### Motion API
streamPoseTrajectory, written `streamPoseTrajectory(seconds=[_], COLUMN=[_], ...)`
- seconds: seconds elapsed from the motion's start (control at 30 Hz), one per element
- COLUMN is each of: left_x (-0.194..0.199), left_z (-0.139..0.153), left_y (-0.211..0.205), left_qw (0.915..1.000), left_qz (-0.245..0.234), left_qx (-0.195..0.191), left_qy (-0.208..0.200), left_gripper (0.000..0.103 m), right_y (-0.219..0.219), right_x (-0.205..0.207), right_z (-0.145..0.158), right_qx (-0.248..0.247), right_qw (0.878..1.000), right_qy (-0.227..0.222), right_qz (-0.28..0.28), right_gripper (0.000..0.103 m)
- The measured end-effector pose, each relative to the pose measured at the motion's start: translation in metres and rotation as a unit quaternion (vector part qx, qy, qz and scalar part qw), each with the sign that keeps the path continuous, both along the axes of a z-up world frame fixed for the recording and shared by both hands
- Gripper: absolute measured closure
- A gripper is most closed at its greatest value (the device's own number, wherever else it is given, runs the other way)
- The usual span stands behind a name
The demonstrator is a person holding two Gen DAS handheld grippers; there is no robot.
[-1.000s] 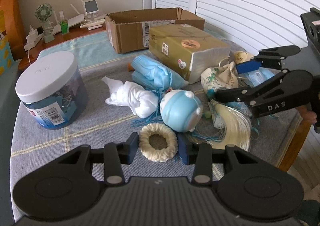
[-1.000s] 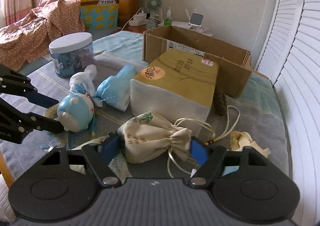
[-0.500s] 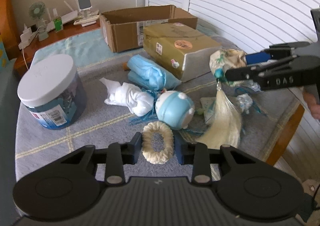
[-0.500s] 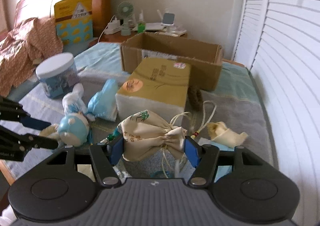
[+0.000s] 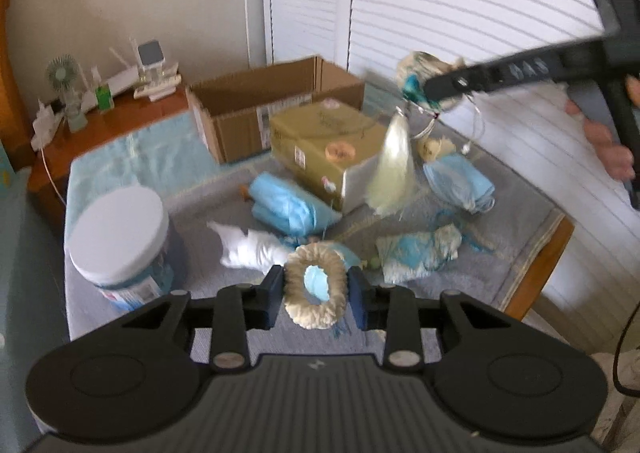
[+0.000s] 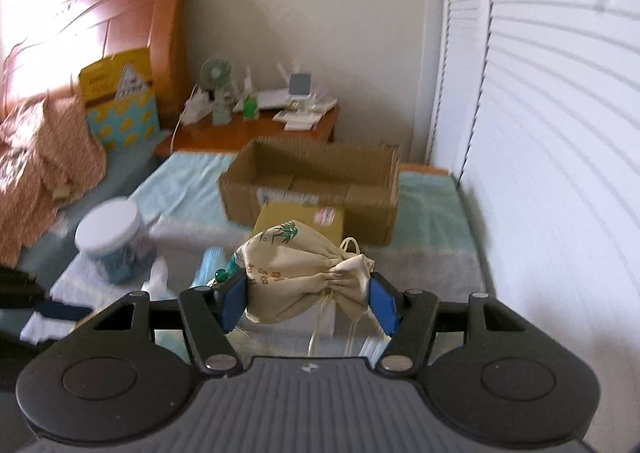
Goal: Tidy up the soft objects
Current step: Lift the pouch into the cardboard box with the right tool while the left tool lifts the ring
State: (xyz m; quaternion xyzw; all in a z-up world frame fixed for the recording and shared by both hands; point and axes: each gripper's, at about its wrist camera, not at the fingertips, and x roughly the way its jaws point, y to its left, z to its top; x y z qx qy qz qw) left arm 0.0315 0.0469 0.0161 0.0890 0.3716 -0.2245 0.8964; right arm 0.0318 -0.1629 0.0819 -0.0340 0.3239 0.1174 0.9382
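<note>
Two grippers, both loaded. Left gripper [image 5: 316, 295] has its jaws closed in on a ring [image 5: 315, 285], a fuzzy cream loop pinched across its sides so the hole faces the camera; it hangs above the near edge of the bed [image 5: 532, 221], clear of the pile. Right gripper [image 6: 308, 301] is clamped on a pouch [image 6: 304, 273], cream drawstring cloth with a bamboo print, squeezed at its gathered neck so the cords [image 6: 320, 325] and a pale tassel [image 5: 394, 173] dangle free below. From the left wrist view the pouch sits high over the far right side of the bed, roughly level with the box [image 5: 256, 113] rim.

Box stands open at the far edge, mouth up; my guess is it's the drop target, which would explain the height of the carry. A wrapped pack [image 5: 324, 145] lies just in front of it, partly blocking a low approach.

Remaining on the bed: blue masks [image 5: 288, 207] mid-bed, another blue bundle [image 5: 460, 181] toward the right edge, white cloth [image 5: 256, 249], a printed blue-white bag [image 5: 418, 253] near the front, jar [image 5: 120, 245] by the left edge.

Risk, as I judge it: tassel or cords catching the box wall or the pack.
</note>
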Motion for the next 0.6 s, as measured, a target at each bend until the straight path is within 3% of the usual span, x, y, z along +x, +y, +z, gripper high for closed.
streamPoseTrajectory(seconds=[0.4, 0.6], left_x=[0.020, 0.032], left_z=[0.006, 0.005], left_y=[0.007, 0.011], left_qw=[0.9998, 0.9997], left_qz=[-0.001, 0.006], left_qx=[-0.018, -0.020], left_qy=[-0.012, -0.016], left_gripper=[0.070, 0.070], right_y=[0.017, 0.026], right_x=[0.096, 0.152], right_z=[0.053, 0.060], right_qx=[0.044, 0.074], right_qw=[0.999, 0.997], right_qy=[-0.010, 0.000], right_qz=[-0.020, -0.024], right_gripper=[0.035, 0.035])
